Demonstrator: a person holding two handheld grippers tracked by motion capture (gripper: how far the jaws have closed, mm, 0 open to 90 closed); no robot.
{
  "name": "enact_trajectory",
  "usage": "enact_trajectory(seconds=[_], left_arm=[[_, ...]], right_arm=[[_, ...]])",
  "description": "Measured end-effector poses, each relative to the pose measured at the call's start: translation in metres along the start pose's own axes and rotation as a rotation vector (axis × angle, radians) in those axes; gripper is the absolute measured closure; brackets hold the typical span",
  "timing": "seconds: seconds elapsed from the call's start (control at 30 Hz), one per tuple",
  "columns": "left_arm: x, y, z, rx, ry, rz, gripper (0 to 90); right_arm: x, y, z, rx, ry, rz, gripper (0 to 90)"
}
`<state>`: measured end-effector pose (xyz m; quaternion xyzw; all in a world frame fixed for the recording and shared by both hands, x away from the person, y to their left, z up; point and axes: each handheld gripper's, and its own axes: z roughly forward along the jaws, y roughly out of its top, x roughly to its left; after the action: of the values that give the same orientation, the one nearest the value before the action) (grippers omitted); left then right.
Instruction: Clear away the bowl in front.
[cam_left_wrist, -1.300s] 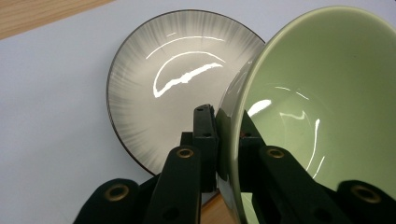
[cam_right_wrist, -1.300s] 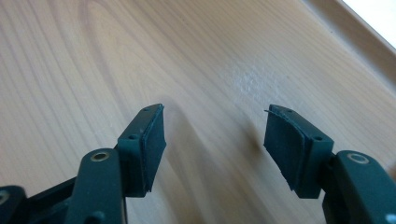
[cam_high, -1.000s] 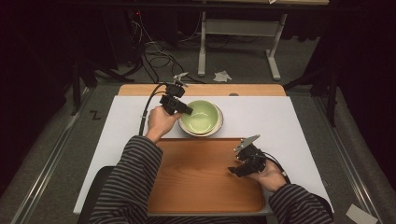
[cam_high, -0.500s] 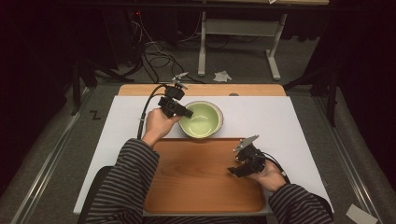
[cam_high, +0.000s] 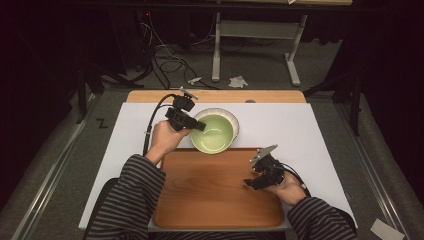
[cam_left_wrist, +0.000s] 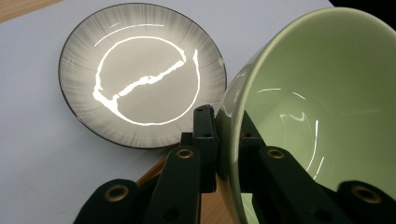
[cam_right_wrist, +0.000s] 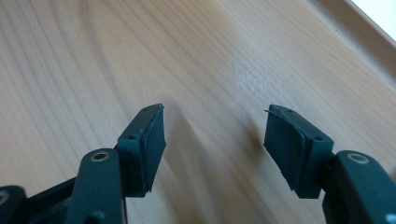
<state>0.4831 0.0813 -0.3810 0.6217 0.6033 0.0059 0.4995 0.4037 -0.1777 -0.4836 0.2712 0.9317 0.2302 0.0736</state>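
A pale green bowl (cam_high: 215, 134) hangs tilted just above a grey ribbed plate (cam_high: 231, 118), whose far rim peeks out behind it. My left gripper (cam_high: 194, 125) is shut on the bowl's left rim. In the left gripper view the jaws pinch the rim of the bowl (cam_left_wrist: 317, 107), one inside and one outside, and the plate (cam_left_wrist: 140, 74) lies on the white mat beyond. My right gripper (cam_high: 252, 181) stands open, low over the right part of the wooden tray (cam_high: 200, 195). Nothing is between its jaws in the right gripper view (cam_right_wrist: 215, 135), which looks onto the tray's wood (cam_right_wrist: 93, 56).
The tray lies at the near edge of the white mat (cam_high: 300, 130) that covers the table. A strip of bare wooden tabletop (cam_high: 215, 96) runs along the far edge. Cables and a desk frame stand on the floor beyond.
The left gripper has carried the green bowl a little nearer the tray, uncovering the plate's far rim. The right gripper has stayed in place.
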Motion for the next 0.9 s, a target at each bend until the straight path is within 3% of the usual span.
enact_trajectory(seconds=[0.9], left_arm=[[-0.007,-0.021,-0.022,0.045,-0.051,0.031,83.7]], right_arm=[[0.001,0.000,0.001,0.008,-0.003,0.002,40.0]])
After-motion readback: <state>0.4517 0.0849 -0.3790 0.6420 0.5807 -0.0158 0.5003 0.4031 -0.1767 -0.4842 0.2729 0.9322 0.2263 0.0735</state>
